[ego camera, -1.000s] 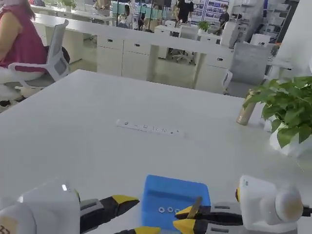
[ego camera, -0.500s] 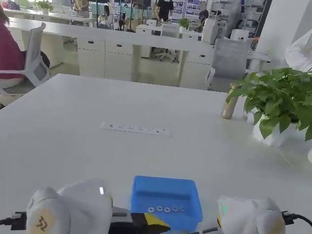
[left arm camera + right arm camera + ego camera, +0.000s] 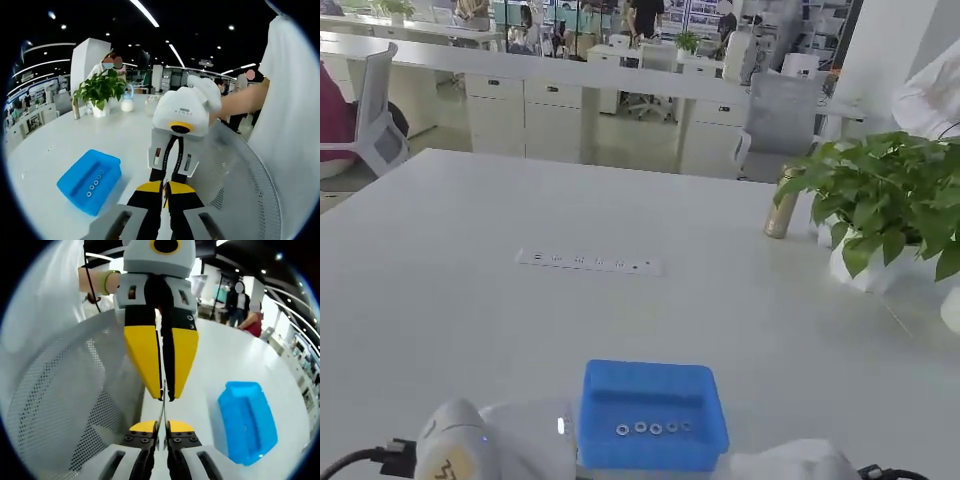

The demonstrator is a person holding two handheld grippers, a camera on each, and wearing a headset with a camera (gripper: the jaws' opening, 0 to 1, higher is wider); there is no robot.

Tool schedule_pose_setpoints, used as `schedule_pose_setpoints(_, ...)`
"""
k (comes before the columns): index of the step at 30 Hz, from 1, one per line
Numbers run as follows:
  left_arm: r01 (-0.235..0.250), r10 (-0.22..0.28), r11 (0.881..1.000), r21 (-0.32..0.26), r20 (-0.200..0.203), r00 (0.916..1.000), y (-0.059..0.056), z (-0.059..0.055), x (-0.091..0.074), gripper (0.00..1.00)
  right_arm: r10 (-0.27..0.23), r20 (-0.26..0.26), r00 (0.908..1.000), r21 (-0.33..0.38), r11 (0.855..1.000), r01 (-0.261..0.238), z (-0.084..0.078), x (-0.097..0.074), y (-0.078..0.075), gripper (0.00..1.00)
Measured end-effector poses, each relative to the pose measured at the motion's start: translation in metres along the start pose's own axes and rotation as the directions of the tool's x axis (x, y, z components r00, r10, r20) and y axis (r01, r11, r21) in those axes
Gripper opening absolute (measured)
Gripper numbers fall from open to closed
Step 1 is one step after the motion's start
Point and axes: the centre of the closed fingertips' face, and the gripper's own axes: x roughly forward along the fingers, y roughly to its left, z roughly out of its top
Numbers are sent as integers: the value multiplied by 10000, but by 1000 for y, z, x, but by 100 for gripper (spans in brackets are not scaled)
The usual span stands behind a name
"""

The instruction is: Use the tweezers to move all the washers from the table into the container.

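The blue rectangular plastic container (image 3: 650,452) sits on the white table (image 3: 520,330) near its front edge; a row of small round metal washers (image 3: 653,428) lies on the container's floor; the two hand-held tools face each other tip to tip just in front of it. The right gripper (image 3: 161,429) has its yellow-tipped jaws narrow, clamped on the thin metal tweezers (image 3: 162,415), which stand edge-on between them; the left gripper (image 3: 166,189) has its jaws drawn nearly together, with the tweezers' far end reaching between their tips; whether they pinch it I cannot tell. Further back on the table lie a white power strip (image 3: 588,263), a gold cylindrical bottle (image 3: 781,204) and a leafy green plant in a white pot (image 3: 890,200).
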Motion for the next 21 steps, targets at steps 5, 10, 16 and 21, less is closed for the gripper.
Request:
schedule_pose_setpoints(5, -83, 106, 9991, 419, -537, 9985, 5, -8, 5, 0, -267, -177, 9995, 51, 9996, 268, -7, 1, -6, 4)
schedule_pose_setpoints(10, 30, 77, 9953, 968, -1106, 9938, 7, -15, 11, 0, -397, -328, 9987, 117, 9991, 401, -16, 6, -8, 5)
schedule_pose_setpoints(16, 68, 127, 9939, 1101, -1751, 9845, 12, -29, 18, 0, -554, -418, 9976, 419, 9975, 571, -27, 11, -11, 5)
schedule_pose_setpoints(21, 24, 177, 9949, 1011, -1983, 9800, 17, -35, 16, 0, -832, -200, 9963, 811, 9931, 845, -28, 13, -15, 7)
